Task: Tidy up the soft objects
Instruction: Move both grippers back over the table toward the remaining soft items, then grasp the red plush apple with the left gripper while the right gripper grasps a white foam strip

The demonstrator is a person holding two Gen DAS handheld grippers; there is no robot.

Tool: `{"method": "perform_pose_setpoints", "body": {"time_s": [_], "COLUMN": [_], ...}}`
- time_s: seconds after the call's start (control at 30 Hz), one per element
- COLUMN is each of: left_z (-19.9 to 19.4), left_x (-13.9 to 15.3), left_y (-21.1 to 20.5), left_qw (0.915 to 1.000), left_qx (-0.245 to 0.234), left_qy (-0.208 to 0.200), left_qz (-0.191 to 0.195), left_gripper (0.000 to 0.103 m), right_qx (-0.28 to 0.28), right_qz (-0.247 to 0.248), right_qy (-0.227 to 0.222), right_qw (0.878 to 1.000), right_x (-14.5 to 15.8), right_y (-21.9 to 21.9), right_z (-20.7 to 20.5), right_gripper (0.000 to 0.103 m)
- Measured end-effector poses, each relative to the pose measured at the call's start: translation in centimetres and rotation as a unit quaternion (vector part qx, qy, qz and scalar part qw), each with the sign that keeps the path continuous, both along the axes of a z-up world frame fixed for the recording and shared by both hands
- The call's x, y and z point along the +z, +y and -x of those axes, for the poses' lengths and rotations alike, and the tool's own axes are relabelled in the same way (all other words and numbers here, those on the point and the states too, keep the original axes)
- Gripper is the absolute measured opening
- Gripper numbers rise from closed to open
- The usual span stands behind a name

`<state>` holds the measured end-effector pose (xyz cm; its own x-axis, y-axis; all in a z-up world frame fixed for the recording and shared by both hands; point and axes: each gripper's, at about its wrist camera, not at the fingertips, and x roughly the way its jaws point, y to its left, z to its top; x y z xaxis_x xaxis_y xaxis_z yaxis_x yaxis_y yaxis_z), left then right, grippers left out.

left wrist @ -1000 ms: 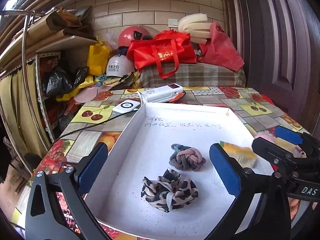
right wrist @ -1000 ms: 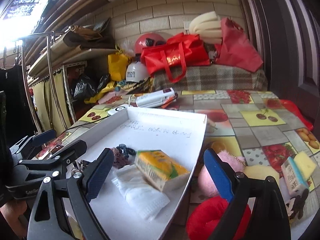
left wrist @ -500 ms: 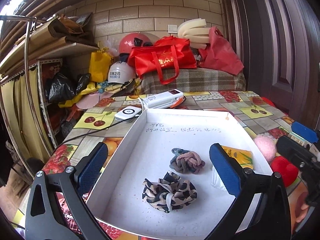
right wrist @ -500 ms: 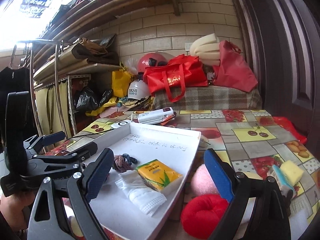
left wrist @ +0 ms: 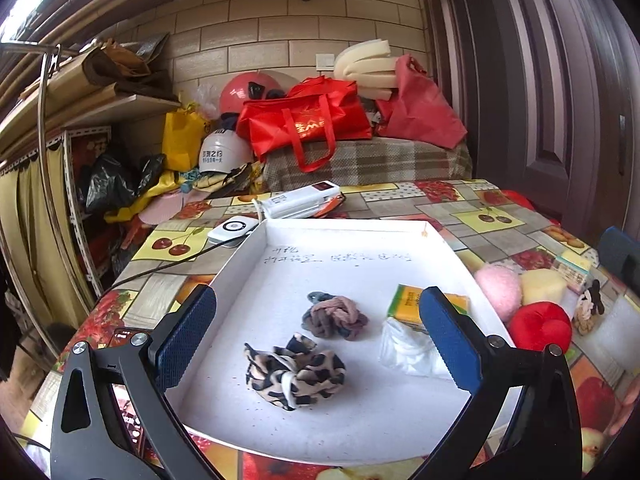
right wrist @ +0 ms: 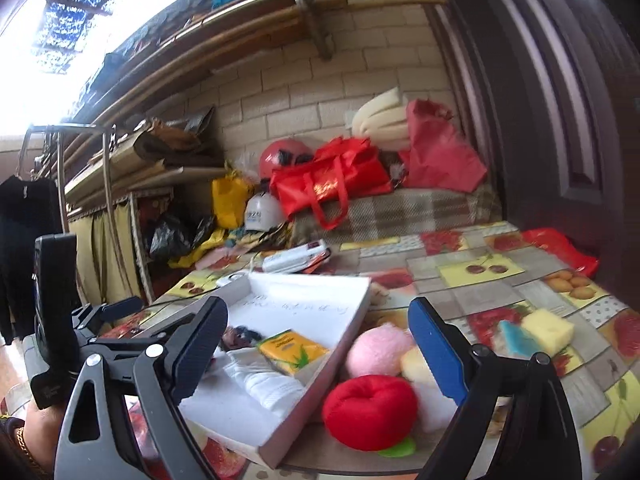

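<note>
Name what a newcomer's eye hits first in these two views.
Probably the white tray in the middle of the fruit-print table, holding a leopard-print scrunchie, a knotted scrunchie, a yellow tissue pack and a white cloth. Next, the red plush apple and pink pompom just outside its right edge, framed by the open right tool.

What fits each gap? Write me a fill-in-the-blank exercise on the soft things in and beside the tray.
1. The leopard-print scrunchie lies inside the white ____.
2. The plush ball just outside the tray on the tablecloth is ____ in colour.
3. The yellow tissue pack rests partly on a folded ____ cloth.
4. Both the left hand-held gripper and the right hand-held gripper have their jaws ____.

Missing words: tray; red; white; open
</note>
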<state>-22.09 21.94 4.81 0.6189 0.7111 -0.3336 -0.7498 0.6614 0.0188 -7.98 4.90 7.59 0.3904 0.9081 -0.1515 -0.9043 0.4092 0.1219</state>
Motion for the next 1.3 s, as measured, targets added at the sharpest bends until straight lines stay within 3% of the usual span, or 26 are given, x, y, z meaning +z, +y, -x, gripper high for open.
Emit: {"method": "perform_pose_setpoints", "body": {"time_s": [0.13,0.33,0.47,0.53,0.67,0.77,0.87,0.9,0.97,1.0,1.13,1.3], "left_z": [-0.4,-0.7,-1.6,-2.2,-4.1,-5.8,-7.5,-8.2,-9.6,-10.5,-12.2,-13.6], "left_x": [0.0,0.1,0.0,-0.1,-0.2,-0.1,-0.1,-0.2,-0.7,-1.1,-2.0,-1.5], "left_y": [-0.7,-1.6,-2.6,-3.3,-5.6,-7.8,-9.8,-10.4,-11.4,-11.8,-12.5,-11.9], "left_qw": [1.0,0.9998,0.9989,0.9981,0.9924,0.9867,0.9803,0.978,0.9733,0.9697,0.9616,0.9646], "left_qx": [-0.008,-0.017,-0.042,-0.059,-0.12,-0.159,-0.19,-0.198,-0.204,-0.206,-0.212,-0.218], "left_qy": [0.005,0.006,0.017,0.019,0.024,0.036,0.053,0.065,0.104,0.13,0.173,0.148], "left_qz": [-0.004,-0.008,-0.012,-0.006,0.012,0.008,0.002,-0.001,-0.014,-0.019,-0.027,-0.023], "left_gripper": [0.103,0.103,0.103,0.103,0.102,0.102,0.102,0.102,0.102,0.102,0.102,0.102], "right_qx": [-0.028,-0.096,-0.134,-0.128,-0.107,-0.049,-0.029,-0.03,-0.019,-0.009,-0.01,-0.016], "right_qz": [0.003,0.023,0.062,0.071,0.129,0.171,0.234,0.258,0.293,0.3,0.282,0.251], "right_qy": [0.012,-0.006,0.039,0.067,0.042,0.049,0.05,0.05,0.07,0.085,0.107,0.166], "right_qw": [1.0,0.995,0.988,0.987,0.985,0.983,0.971,0.964,0.953,0.95,0.953,0.954], "right_x": [0.2,0.8,0.1,-0.1,-0.4,-1.3,-2.7,-3.2,-4.3,-4.8,-4.9,-5.2], "right_y": [-1.5,-6.1,-9.7,-11.2,-11.5,-10.5,-8.3,-7.6,-6.5,-6.5,-7.9,-10.0], "right_z": [-1.6,-5.0,-8.9,-10.3,-10.2,-9.1,-8.3,-8.2,-8.8,-9.3,-10.9,-13.6], "right_gripper": [0.092,0.092,0.092,0.092,0.092,0.091,0.091,0.089,0.049,0.02,0.02,0.02]}}
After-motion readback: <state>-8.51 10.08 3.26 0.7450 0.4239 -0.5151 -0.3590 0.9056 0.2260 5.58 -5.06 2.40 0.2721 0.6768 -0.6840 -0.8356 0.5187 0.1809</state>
